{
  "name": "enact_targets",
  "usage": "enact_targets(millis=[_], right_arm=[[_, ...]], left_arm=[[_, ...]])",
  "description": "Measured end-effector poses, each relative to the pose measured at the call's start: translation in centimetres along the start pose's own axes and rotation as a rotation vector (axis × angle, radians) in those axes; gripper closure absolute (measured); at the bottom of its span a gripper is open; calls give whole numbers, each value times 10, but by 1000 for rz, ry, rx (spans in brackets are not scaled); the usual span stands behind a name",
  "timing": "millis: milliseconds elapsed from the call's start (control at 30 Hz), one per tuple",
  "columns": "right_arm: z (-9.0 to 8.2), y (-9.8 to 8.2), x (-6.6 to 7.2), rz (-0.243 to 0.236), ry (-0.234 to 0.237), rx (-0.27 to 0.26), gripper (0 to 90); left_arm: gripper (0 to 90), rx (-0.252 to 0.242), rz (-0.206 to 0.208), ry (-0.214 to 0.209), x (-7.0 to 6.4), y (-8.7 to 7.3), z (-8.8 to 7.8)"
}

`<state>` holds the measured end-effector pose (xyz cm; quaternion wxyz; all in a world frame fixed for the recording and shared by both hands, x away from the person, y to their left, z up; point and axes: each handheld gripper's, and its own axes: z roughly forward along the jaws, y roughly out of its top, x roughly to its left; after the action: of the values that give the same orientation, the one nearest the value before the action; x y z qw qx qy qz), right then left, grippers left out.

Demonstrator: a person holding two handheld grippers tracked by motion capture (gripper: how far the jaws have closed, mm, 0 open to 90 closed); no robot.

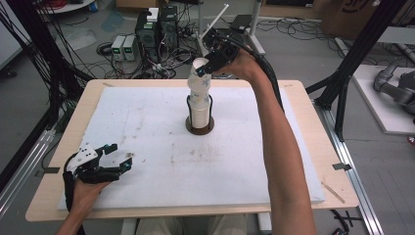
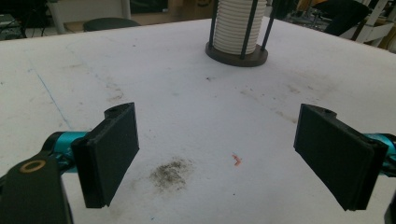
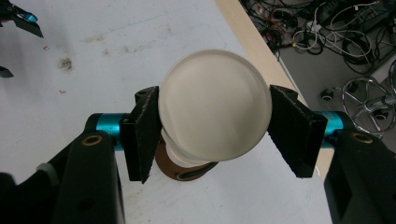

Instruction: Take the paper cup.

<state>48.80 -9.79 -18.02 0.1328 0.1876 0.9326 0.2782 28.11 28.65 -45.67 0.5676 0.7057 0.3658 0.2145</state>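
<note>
Top cup is gripped by right tongs; left tongs are held open. Risk: nested cups dragged along, stack tipped.

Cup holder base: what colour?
Dark brown, a round disc base under the white cup stack; black upright rods rise from it. Best seen in the left gripper view.

Cup stack top cut off at frame's upper edge; holder base mostly behind cup.
</note>
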Motion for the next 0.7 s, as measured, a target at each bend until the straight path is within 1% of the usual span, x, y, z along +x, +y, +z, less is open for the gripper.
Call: enact_targets(millis=[133,267,300,367,467,633,667,700], right_arm=[[-1,-1,0,-1,-6,6,381],[-5,-1,2,-11,-11,-8,381],[-7,-1,2,-8,-14,-22,380],[-8,-1,2,-5,-8,-18,381],[-11,-4,5,-14,-4,-14,381],[-19,-13,12,-34,17,-55,380],[-24,-19,16,-36,27,-74,380],[-24,-19,16,-36,27,-74,380]], left_arm=[[139,2,-1,-1,0,0,0],[139,0,1,-2,0,0,0],[139,1,3,-2,0,0,0],[139,0,-2,0,0,0,0],[139,1,-1,1,0,0,0],[139,-1,3,1,0,0,0],[139,-2,2,2,0,0,0],[139,-3,5,2,0,0,0]])
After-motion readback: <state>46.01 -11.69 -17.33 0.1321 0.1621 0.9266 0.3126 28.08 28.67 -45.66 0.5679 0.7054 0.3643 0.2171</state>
